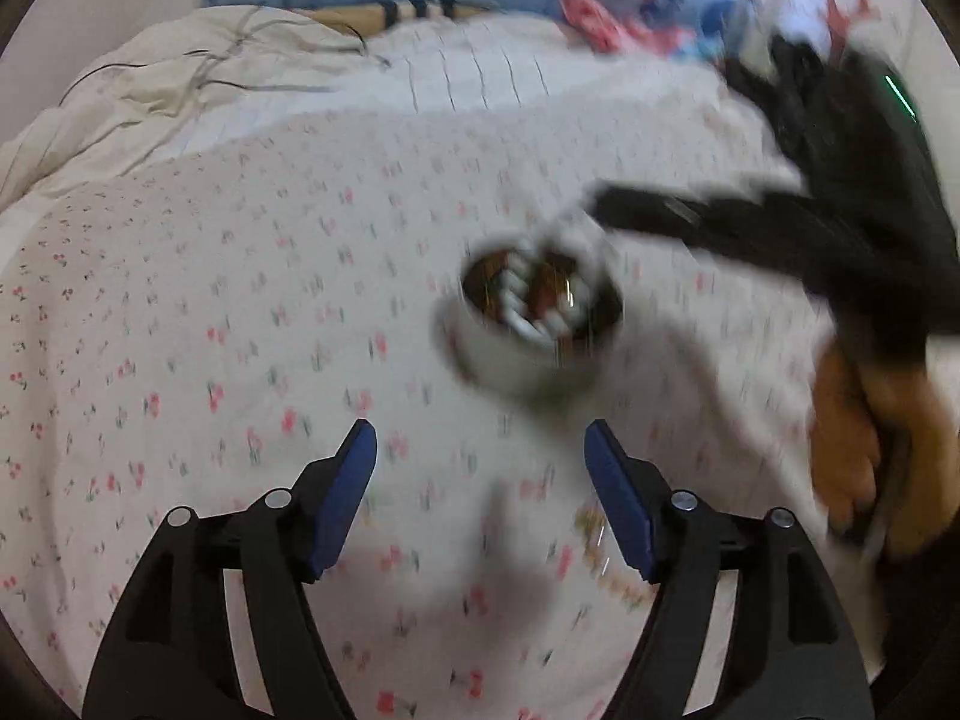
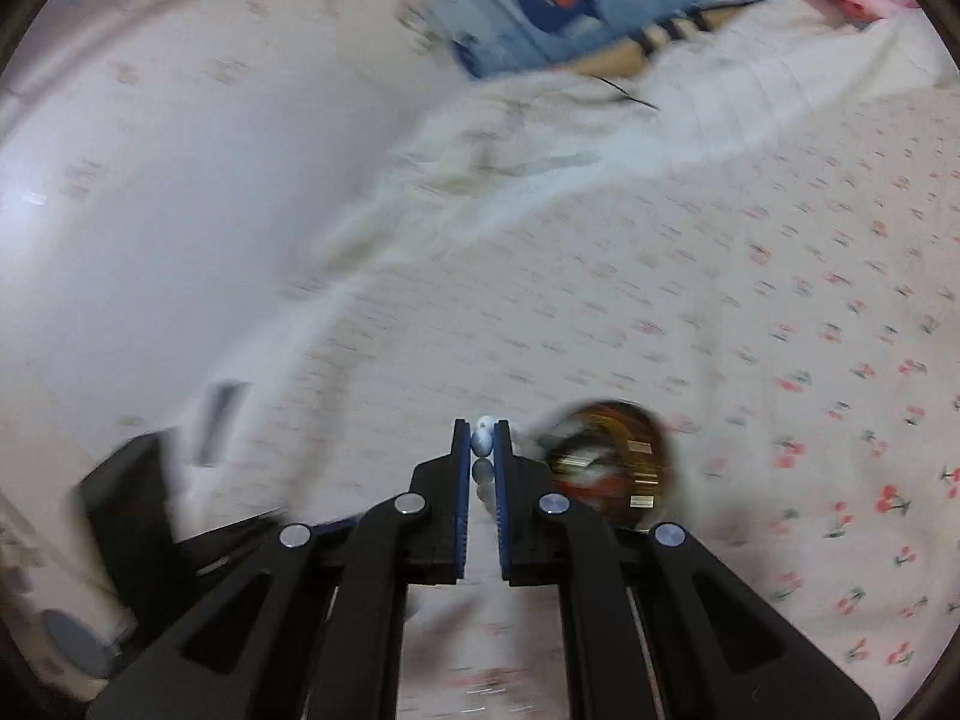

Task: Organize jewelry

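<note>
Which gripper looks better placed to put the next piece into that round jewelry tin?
The right gripper: it is already shut on a string of white beads, right beside the open tin. The left gripper is open and holds nothing, short of the tin.

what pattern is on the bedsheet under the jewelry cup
Small pink-red cherries with green stems on the white bedsheet; clearest in the left wrist view.

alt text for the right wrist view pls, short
The right gripper has its fingers shut on a strand of white beads, held above a bedsheet printed with small cherries. Just right of the fingertips sits a round container of jewelry, blurred by motion. Rumpled white bedding and a blue patterned cushion lie beyond.
</note>
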{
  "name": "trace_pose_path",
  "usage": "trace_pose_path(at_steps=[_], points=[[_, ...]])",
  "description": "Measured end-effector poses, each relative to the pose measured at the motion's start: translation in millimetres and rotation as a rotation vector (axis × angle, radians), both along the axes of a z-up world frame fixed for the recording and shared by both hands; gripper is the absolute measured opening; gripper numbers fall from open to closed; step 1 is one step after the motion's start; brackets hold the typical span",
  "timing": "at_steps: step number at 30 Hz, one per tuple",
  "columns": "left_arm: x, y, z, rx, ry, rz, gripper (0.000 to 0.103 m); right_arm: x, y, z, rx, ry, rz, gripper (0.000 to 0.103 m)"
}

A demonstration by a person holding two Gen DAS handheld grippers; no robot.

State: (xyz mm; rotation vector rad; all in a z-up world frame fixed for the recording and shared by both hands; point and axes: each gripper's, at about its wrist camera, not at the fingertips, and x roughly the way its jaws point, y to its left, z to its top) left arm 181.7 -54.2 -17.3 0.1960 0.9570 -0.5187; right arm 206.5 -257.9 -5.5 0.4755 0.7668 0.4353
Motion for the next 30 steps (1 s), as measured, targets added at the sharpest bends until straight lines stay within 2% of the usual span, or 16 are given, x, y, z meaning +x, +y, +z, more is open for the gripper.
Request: trace_pose_path(at_steps=[2,3,4,5,6,8,11,12,14,17,18,19,21,22,25,30], points=[[-10.9,-12.3,-16.7,0.045,0.025,-0.047,0.068,3.1,7.0,-10.7,-0.164,0.041,-0.040,0.009],[-16.1,-19.2,-22.1,0.073,0.021,-0.070,0.068,0.1,8.4,-12.2,-0.218,0.044,-0.051,0.019],[-24.2,-31.4,-27.7,0.119,-0.003,-0.108,0.068,-4.2,7.9,-12.4,-0.245,0.038,-0.057,0.041],[-30.2,-38.2,-30.7,0.147,-0.017,-0.135,0.068,-14.5,5.0,-8.4,-0.275,0.019,-0.076,0.053],[-36.8,-44.2,-35.3,0.184,-0.035,-0.158,0.068,-21.4,2.6,-5.9,-0.297,0.006,-0.091,0.059],[-41.0,-46.8,-44.7,0.222,-0.033,-0.151,0.065,-38.3,-1.4,2.8,-0.343,-0.008,-0.084,0.059],[-41.4,-41.4,-48.1,0.206,-0.017,-0.132,0.029,-65.8,-0.3,5.3,-0.406,0.028,-0.024,0.059],[-42.7,-39.9,-46.5,0.210,-0.019,-0.124,0.010,-77.2,2.3,2.6,-0.421,0.046,0.020,0.059],[-42.9,-33.7,-42.8,0.193,-0.015,-0.100,0.007,-96.5,9.7,-6.2,-0.482,0.077,0.091,0.059],[-45.3,-20.2,-33.7,0.086,0.021,-0.077,0.007,-121.9,32.1,-30.1,-0.627,0.108,0.197,0.059],[-45.7,-13.8,-27.7,0.044,0.021,-0.064,0.007,-125.8,38.9,-37.2,-0.663,0.110,0.216,0.057],[-46.3,-7.0,-21.3,0.004,0.015,-0.054,0.007,-127.9,43.9,-43.3,-0.693,0.112,0.230,0.044],[-44.4,3.2,-15.3,-0.024,0.007,-0.032,0.007,-127.3,52.7,-52.5,-0.739,0.118,0.240,0.036],[-45.2,6.9,-13.6,-0.047,0.006,-0.023,0.007,-126.8,53.1,-53.0,-0.730,0.116,0.243,0.011],[-41.8,15.2,-2.9,-0.111,-0.008,-0.011,0.007,-127.5,49.2,-48.4,-0.669,0.107,0.247,0.002],[-26.9,15.9,39.1,-0.239,-0.100,-0.018,0.007,-128.0,27.4,-13.2,-0.527,0.016,0.148,0.003]])
